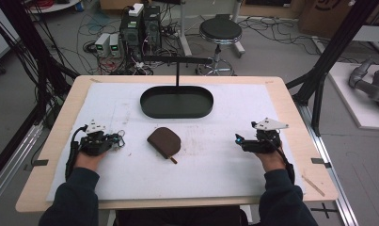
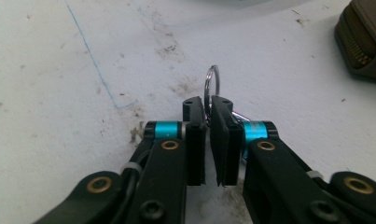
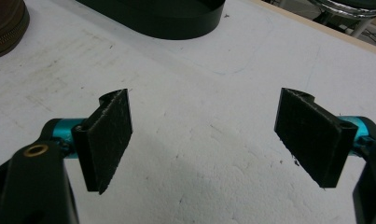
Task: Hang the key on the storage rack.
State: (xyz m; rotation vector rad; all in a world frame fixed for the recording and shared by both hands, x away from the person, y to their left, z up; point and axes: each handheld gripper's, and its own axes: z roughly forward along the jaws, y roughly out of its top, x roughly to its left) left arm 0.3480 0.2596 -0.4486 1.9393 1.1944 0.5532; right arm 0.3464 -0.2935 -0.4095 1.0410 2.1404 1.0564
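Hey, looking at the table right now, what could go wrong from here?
The left gripper pinches only a thin metal key ring at its jaw tips; the ring might slip out or twist when lifted.

The brown zip pouch lies flat and loose on the white mat; with the right gripper open and apart from it, the pouch may slide if the ring is pushed against it.

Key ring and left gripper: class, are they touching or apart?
Touching. The left gripper view shows the left gripper shut on the key ring, whose loop sticks out past the tips.
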